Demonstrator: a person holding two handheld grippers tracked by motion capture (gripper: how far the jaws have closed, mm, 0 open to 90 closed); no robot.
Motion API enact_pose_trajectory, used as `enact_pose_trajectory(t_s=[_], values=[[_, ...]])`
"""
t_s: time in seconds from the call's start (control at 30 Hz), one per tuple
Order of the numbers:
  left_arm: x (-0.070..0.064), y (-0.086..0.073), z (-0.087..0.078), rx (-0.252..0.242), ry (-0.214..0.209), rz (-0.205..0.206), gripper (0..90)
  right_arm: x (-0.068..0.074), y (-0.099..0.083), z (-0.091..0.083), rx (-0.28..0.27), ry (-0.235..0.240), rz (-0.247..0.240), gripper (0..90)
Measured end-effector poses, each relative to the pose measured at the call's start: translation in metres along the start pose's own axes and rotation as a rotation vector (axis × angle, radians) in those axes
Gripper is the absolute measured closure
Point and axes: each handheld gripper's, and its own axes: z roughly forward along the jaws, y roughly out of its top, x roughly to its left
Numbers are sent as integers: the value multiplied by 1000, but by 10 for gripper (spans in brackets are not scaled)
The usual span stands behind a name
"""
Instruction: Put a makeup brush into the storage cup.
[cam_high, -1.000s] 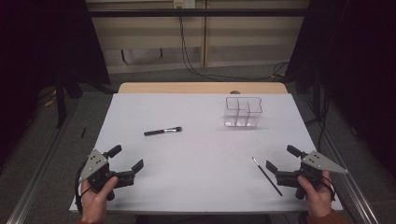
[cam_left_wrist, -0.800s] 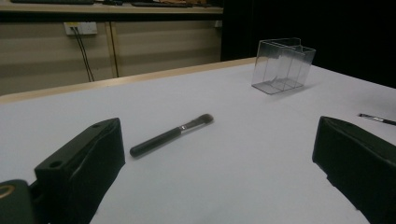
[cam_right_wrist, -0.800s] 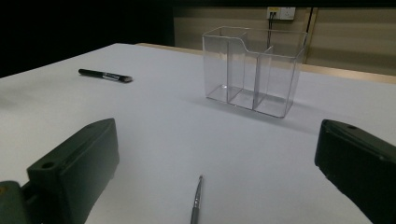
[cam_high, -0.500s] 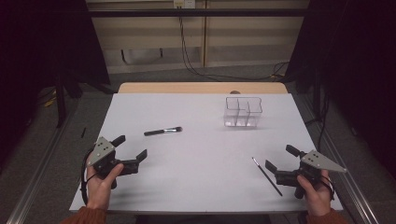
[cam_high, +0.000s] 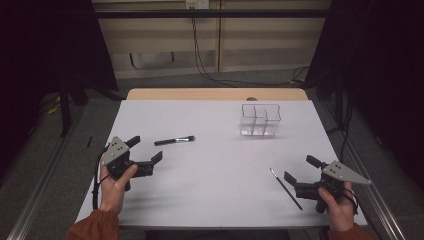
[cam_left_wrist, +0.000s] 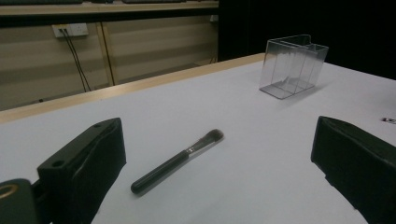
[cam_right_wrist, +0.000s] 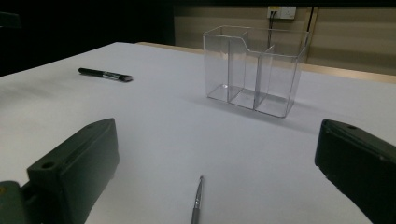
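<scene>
The left gripper (cam_high: 146, 150) hovers low over the table's (cam_high: 215, 165) left side, jaws spread wide and holding nothing. Just ahead of it lies the brush (cam_high: 174, 141), flat on the white top, black handle toward the table's left edge and bristles toward the middle. In the left gripper view the brush (cam_left_wrist: 176, 161) lies between the two open jaws but farther out, not touching either, its handle end nearer the camera and its bristle tip pointing away toward the clear box (cam_left_wrist: 293, 66).

The right gripper (cam_high: 302, 169) sits near the table's front right corner, jaws likewise wide apart and empty. A thin stick (cam_high: 286, 188) lies on the table just beside its nearer jaw, slanting toward the front edge; whether they touch cannot be told. In the right gripper view the stick (cam_right_wrist: 196, 203) runs up from the bottom edge between the jaws.

The box (cam_high: 259, 120) stands upright on the far right part of the table, with dividers inside, well apart from both grippers
</scene>
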Motion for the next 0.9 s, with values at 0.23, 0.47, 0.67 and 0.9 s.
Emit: enact_pose_trajectory(t_s=[0.23, 0.47, 0.67, 0.9], values=[[2, 8, 16, 17, 17, 70, 24, 0, 0, 0, 4, 4, -5, 0], [0, 19, 33, 4, -6, 81, 19, 0, 0, 1, 5, 3, -7, 0], [-2, 19, 50, 55, -43, 73, 20, 0, 0, 1, 3, 4, -2, 0], [6, 22, 71, 94, -41, 83, 21, 0, 0, 1, 4, 7, -4, 0]])
